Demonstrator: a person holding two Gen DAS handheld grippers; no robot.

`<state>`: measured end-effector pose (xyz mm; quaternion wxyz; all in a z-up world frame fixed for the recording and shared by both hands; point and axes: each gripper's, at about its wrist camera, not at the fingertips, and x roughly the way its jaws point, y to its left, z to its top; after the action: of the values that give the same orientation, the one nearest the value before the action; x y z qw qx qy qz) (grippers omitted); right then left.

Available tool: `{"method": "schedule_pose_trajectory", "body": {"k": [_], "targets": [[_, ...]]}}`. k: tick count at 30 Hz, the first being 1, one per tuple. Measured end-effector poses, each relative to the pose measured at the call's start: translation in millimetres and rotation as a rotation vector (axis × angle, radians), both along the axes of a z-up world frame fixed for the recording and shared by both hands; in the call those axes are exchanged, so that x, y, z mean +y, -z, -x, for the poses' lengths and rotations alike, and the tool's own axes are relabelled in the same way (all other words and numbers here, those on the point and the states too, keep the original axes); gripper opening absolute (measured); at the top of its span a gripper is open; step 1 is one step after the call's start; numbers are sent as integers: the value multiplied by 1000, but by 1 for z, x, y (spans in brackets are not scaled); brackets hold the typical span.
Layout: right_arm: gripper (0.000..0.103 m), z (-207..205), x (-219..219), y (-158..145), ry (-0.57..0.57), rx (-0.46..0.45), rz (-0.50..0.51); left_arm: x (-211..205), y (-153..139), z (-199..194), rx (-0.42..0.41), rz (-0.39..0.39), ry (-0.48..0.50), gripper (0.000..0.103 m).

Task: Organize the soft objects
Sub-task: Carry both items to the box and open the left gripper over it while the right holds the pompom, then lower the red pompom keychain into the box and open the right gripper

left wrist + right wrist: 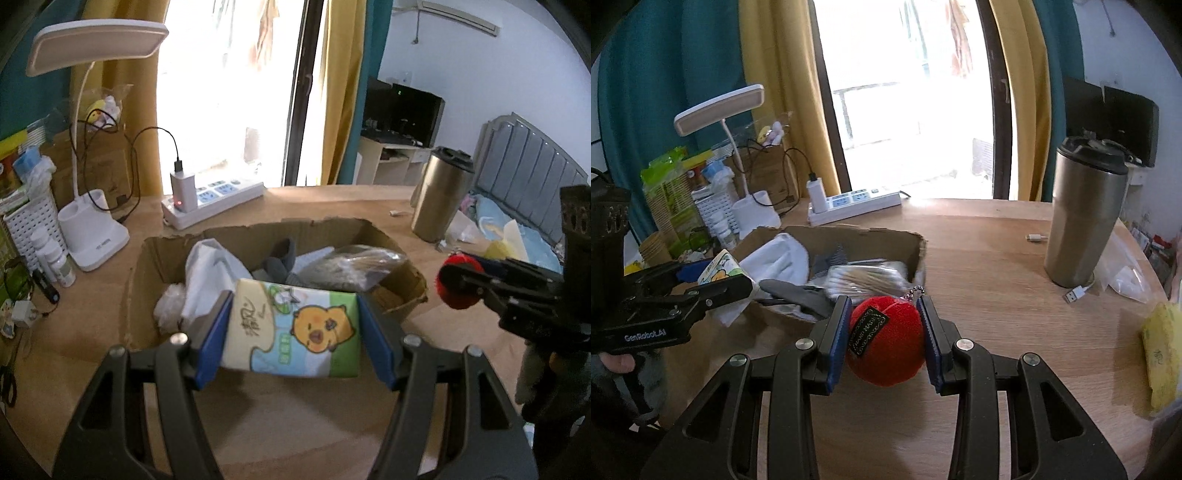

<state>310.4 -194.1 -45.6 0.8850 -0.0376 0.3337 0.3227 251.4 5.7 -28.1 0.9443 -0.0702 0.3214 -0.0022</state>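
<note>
My left gripper is shut on a tissue pack printed with a yellow cartoon animal, held just above the near edge of an open cardboard box. The box holds white cloth, dark grey socks and a clear packet. My right gripper is shut on a red plush ball with a black tag and a bead chain, above the wooden table right of the box. Each gripper shows at the edge of the other's view: the right gripper with the ball, the left gripper with the pack.
A white desk lamp, a power strip with a charger, small bottles and a white basket stand left and behind the box. A steel tumbler stands at the right, with a USB cable and a yellow pack.
</note>
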Motion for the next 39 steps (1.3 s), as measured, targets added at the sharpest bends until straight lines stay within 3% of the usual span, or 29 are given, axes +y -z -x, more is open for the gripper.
{"method": "schedule_pose_trajectory", "body": {"k": [12, 24, 25, 27, 32, 39], "targets": [[38, -23, -15, 7, 44, 17, 0, 2, 6, -35, 6, 10, -19, 67], [38, -30, -8, 9, 60, 23, 29, 1, 28, -51, 88, 65, 5, 69], [38, -30, -6, 8, 58, 22, 32, 2, 28, -51, 86, 60, -1, 71], [38, -29, -2, 8, 53, 22, 37, 5, 26, -47, 71, 52, -20, 98], [39, -27, 9, 4, 44, 11, 52, 12, 13, -34, -2, 84, 1, 99], [39, -25, 26, -6, 32, -19, 74, 28, 5, -19, -34, 90, -5, 99]]}}
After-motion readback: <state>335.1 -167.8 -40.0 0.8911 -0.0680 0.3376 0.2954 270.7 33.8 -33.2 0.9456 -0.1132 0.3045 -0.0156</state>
